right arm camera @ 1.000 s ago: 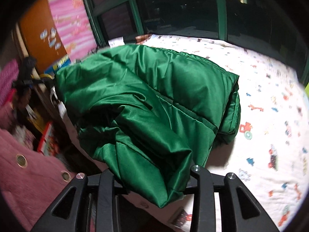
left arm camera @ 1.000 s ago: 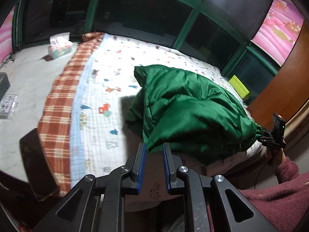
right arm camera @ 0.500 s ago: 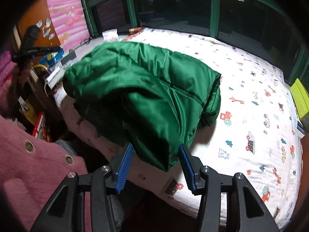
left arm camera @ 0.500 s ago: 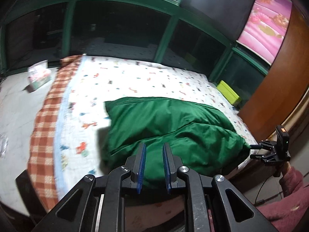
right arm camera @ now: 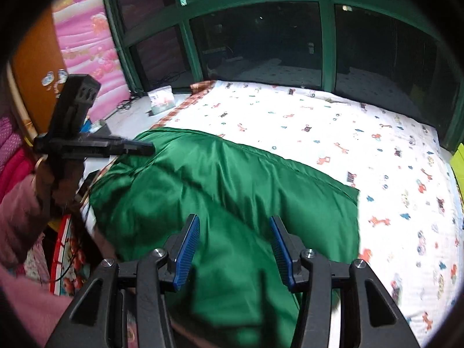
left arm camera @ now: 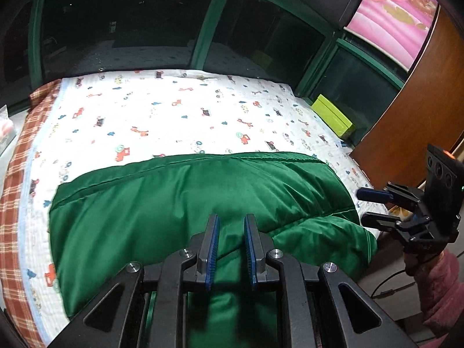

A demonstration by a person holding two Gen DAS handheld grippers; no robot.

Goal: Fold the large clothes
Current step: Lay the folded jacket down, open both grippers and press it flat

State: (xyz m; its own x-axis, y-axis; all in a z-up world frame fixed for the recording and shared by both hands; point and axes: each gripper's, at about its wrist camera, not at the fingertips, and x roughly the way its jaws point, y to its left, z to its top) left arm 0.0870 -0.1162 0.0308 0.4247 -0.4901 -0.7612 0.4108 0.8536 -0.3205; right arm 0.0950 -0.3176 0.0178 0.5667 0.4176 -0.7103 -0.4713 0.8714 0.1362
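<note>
Green, slippery jacket (left arm camera: 185,203) lies folded at the bed's (left arm camera: 174,116) near edge, both my left claw (left arm camera: 230,249) and right claw (right arm camera: 235,249) parted and empty; its overhanging hem could drag it off.

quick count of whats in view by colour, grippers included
green: 1, the jacket
yellow-green: 1, the box
white printed: 1, the bed cover
pink and white: 1, the tissue pack
black with blue pads: 2, the left gripper and the right gripper
total: 6
</note>
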